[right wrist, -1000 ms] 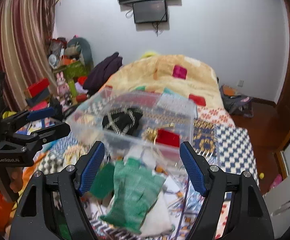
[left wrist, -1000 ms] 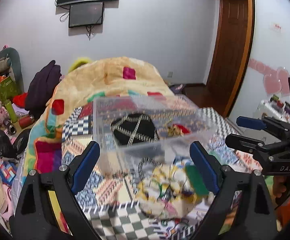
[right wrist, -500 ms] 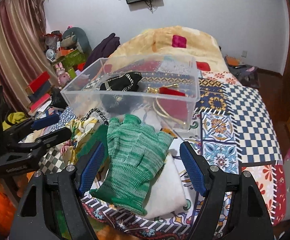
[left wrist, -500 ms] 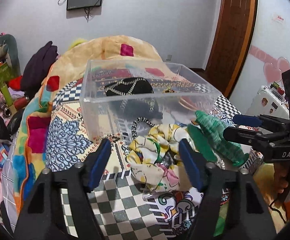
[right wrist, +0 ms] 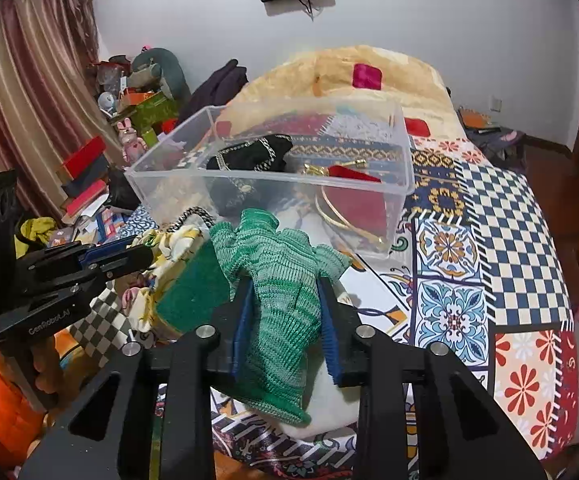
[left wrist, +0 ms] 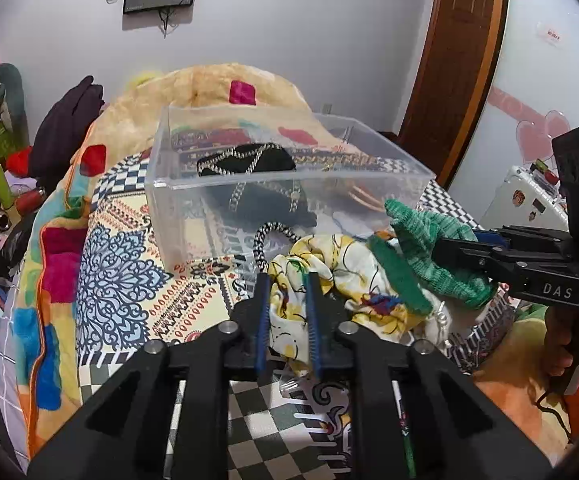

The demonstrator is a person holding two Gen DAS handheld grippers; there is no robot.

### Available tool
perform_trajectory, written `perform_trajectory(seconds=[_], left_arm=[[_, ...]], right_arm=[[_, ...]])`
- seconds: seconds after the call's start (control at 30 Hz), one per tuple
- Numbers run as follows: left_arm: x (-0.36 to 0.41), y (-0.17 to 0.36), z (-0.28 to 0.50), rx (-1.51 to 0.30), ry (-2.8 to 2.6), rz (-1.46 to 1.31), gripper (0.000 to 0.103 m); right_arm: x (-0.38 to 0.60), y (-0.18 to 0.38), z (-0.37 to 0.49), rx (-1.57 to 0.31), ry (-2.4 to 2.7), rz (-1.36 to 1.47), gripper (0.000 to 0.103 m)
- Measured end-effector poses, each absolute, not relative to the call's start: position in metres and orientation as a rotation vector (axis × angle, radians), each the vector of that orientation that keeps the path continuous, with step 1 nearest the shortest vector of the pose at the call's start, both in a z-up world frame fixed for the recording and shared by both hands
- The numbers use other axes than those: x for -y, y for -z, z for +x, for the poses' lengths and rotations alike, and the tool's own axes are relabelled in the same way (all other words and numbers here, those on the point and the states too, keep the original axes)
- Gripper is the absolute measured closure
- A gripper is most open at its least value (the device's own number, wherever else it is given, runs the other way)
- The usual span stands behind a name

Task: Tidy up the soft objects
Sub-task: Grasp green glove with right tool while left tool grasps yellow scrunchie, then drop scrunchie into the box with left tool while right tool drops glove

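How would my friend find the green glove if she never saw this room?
Look on the patchwork bed for the clear plastic box. Just in front of it, the right gripper pinches the green glove. It is knitted and striped with fingers, unlike the flat green cloth and yellow floral fabric beside it.

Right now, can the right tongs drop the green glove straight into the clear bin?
Probably yes. The right tongs are shut on the green glove, the clear bin sits just ahead with its top open, and nothing stands between; they would need to lift over the near wall.
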State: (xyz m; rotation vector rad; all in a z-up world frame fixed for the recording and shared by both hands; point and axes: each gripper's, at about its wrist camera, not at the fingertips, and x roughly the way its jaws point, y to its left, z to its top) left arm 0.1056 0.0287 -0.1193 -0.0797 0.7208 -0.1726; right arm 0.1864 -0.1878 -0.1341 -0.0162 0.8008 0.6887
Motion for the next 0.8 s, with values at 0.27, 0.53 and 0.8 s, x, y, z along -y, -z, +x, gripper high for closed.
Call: perform_trajectory(seconds=[0.27, 0.53, 0.8], left_arm=[[-0.034, 0.097, 0.098, -0.661, 0.178, -0.100, 0.092], [-0.032, 0.056, 0.098, -0.551, 0.180, -0.074, 0.092], [-0.029, 0.017, 0.117, -0.432, 0.154, -0.060, 0.092]], right_arm=[[0.191, 0.113, 0.180, -0.727, -0.697, -0.013, 0.078], [0.196, 0.083, 0.183, -0.635, -0.676, -0.002, 0.078], [0.195, 0.053, 0.200, -0.545, -0.652, 0.029, 0.078]])
